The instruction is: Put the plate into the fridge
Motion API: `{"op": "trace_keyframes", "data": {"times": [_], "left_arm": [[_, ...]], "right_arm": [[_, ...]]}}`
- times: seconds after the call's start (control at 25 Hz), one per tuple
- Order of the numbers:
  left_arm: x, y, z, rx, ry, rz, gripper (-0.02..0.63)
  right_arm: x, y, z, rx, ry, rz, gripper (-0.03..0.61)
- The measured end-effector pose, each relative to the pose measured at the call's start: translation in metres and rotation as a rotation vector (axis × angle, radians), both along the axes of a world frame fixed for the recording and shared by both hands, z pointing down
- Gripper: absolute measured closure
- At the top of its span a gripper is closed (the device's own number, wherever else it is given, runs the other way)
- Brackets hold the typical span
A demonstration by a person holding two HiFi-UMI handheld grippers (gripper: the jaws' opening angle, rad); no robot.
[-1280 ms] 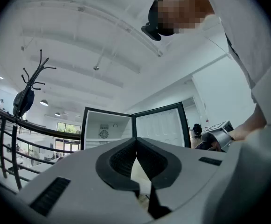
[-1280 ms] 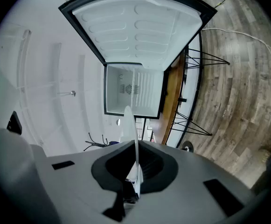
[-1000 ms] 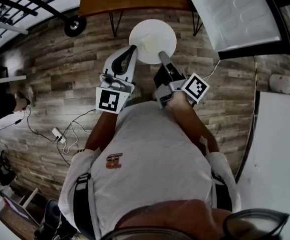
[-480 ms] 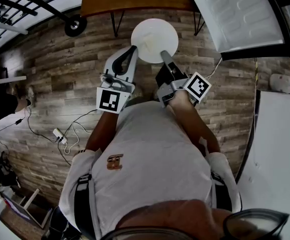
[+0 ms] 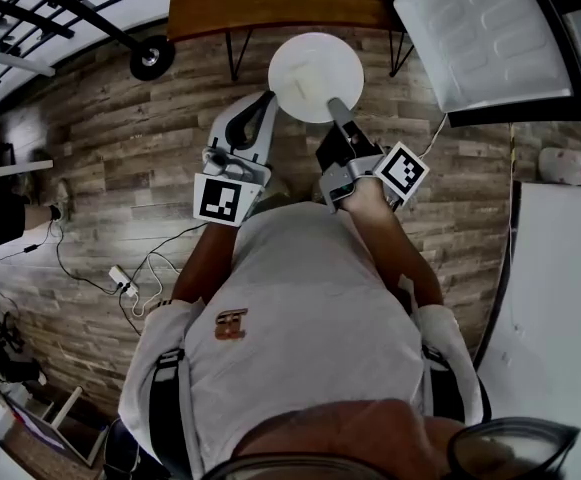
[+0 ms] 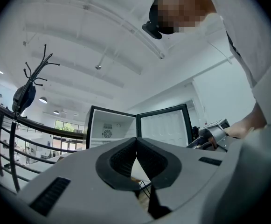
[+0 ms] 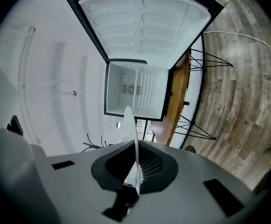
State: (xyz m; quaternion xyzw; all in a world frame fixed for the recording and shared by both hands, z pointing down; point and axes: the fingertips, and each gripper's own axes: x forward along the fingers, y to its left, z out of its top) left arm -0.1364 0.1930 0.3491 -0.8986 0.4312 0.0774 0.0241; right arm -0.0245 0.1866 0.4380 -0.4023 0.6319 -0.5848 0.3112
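In the head view, the right gripper (image 5: 336,110) pinched the near rim of the white plate (image 5: 313,73), held above the wooden floor (image 5: 120,148) near a brown table (image 5: 270,3), while the left gripper (image 5: 266,98) pointed just beside the plate's left edge. The left gripper view showed its jaws pressed together with nothing between them, the open fridge (image 6: 111,129) ahead. The right gripper view showed the plate edge-on, clamped between the jaws, in front of the fridge's white interior and swung-open door (image 7: 142,27).

White plate (image 5: 310,68), wood-plank floor (image 5: 120,168), grey shirt (image 5: 300,308)
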Motion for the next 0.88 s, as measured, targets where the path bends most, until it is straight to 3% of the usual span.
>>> {"op": "trace_keyframes", "data": {"times": [0.56,0.88], "left_arm": [[-0.021,-0.011,-0.003,0.014,0.009,0.033,0.595],[-0.021,-0.022,-0.003,0.026,0.007,0.021,0.595]], "right_arm": [[-0.008,-0.007,-0.003,0.01,-0.02,0.075,0.54],[-0.006,-0.023,-0.003,0.024,-0.022,0.07,0.54]]}}
